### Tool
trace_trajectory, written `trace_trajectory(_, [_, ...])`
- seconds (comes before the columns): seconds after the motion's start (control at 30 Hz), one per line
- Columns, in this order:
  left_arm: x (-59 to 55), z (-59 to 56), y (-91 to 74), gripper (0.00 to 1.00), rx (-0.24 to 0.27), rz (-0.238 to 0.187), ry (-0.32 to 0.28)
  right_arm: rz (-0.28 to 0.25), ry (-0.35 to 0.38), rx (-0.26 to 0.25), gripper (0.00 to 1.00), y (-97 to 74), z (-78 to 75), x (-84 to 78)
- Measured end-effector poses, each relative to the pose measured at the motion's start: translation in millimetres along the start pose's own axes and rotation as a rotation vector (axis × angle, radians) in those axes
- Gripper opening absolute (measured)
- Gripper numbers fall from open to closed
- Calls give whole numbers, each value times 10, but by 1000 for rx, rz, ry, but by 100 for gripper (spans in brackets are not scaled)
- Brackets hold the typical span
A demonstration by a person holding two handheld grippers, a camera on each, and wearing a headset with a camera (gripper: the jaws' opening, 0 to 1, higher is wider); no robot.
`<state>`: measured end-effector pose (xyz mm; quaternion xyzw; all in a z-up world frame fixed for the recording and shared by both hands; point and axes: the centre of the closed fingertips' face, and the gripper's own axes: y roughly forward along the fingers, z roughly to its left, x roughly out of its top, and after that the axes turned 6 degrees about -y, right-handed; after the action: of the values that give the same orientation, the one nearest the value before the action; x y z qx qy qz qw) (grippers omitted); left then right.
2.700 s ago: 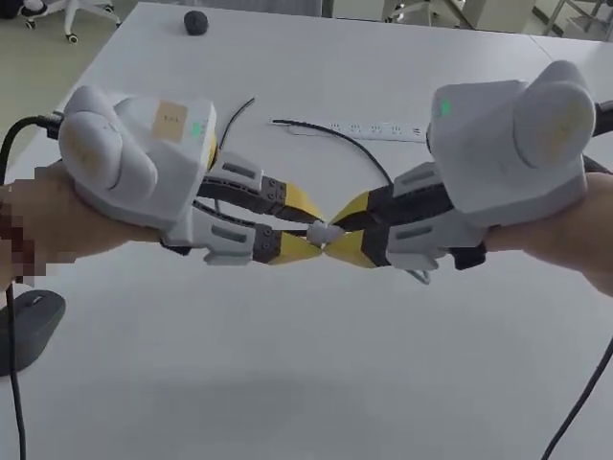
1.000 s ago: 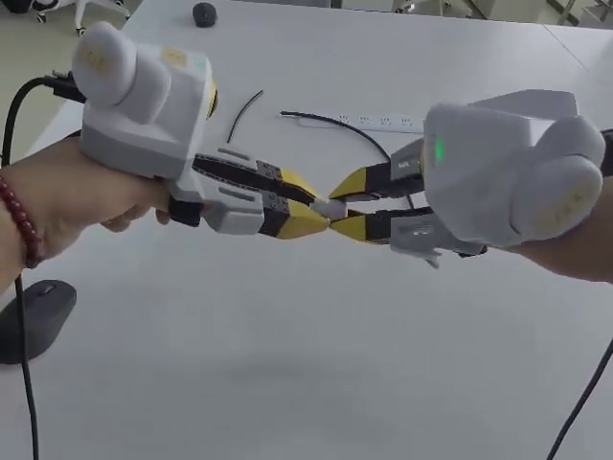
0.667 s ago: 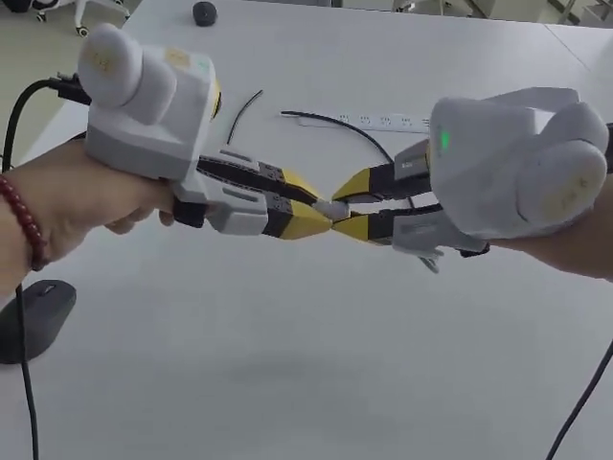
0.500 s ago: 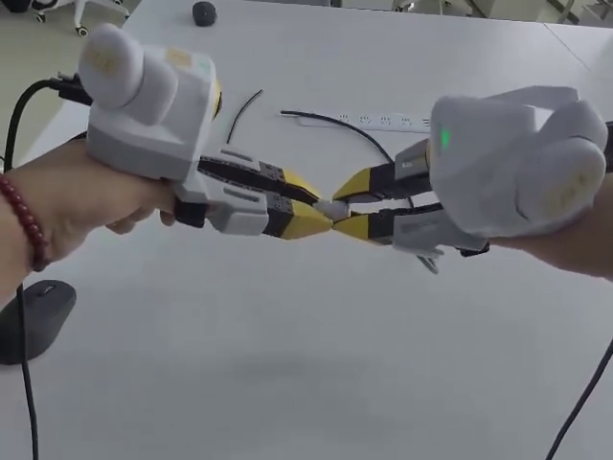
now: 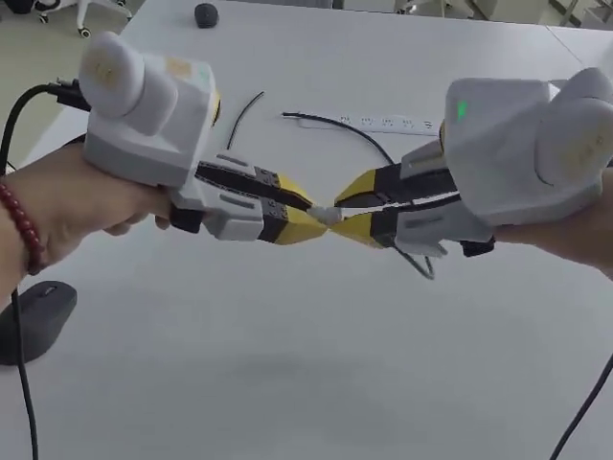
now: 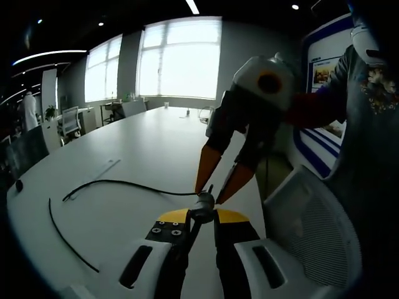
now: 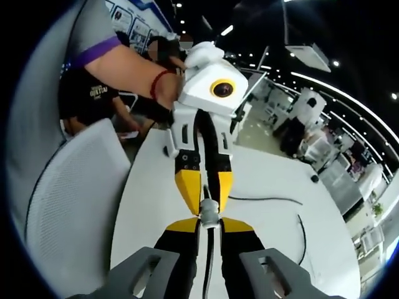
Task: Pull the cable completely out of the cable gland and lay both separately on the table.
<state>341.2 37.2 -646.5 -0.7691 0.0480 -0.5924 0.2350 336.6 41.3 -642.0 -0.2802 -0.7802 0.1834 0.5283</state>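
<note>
two grippers meet nose to nose above the middle of the table [image 5: 287, 374], and both are mine. my left hand [image 5: 72, 206], a red bead bracelet [image 5: 24, 230] at the wrist, holds the left gripper [image 6: 194, 217] pointing right and a little downward. its jaws are drawn narrow and pinch the small pale cable gland [image 6: 202, 202] at their yellow tips. my right hand [image 5: 575, 240] brings the right gripper [image 7: 209, 224] in from the opposite side, aimed left at the same spot, its jaws closed to a narrow slot on the black cable [image 6: 124, 183] just behind the gland. the cable is not yet out of the gland. it runs back between my right jaws and dips out under that gripper, and its free length curves over the surface toward the far edge, ending near a white power strip [image 5: 388, 125]. a dark mouse [image 5: 34, 321] sits near the left edge.
</note>
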Motion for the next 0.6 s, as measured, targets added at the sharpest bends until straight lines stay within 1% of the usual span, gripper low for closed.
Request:
trace_trajectory(0.1, [-37, -26, 2, 15, -4, 21, 29, -6, 38, 18, 9, 19, 20, -2])
trace_trajectory(0.13, [-44, -42, 3, 15, -8, 23, 40, -10, 40, 21, 9, 27, -5, -11])
trace_trajectory(0.17, [-44, -57, 3, 15, -11, 24, 57, -16, 64, 33, 9, 34, -4, -12])
trace_trajectory(0.2, [-50, -62, 4, 15, -13, 28, 56, -16, 74, 37, 9, 31, 2, -11])
trace_trajectory(0.23, [-47, -61, 3, 15, -11, 28, 64, -18, 65, 35, 9, 31, 6, -8])
trace_trajectory(0.27, [-43, -63, 1, 15, -11, 27, 74, -20, 70, 42, 8, 31, 21, -4])
trace_trajectory(0.3, [-38, -70, 0, 15, -15, 27, 79, -24, 90, 55, 7, 34, 40, 1])
trace_trajectory(0.33, [-36, -83, 1, 15, -18, 27, 87, -32, 107, 56, 7, 35, 41, 12])
trace_trajectory(0.4, [-40, -117, 4, 15, -24, 35, 132, -38, 142, 76, 7, 34, 69, 13])
trace_trajectory(0.43, [-38, -127, 4, 15, -25, 32, 131, -42, 142, 71, 9, 33, 60, 13])
trace_trajectory(0.47, [-42, -145, 0, 15, -32, 34, 147, -46, 152, 71, 10, 29, 61, 15])
trace_trajectory(0.5, [-43, -139, 0, 15, -32, 34, 147, -49, 166, 84, 9, 27, 80, 15])
trace_trajectory(0.6, [-36, -154, -5, 15, -41, 35, 174, -62, 204, 102, 9, 15, 110, 32])
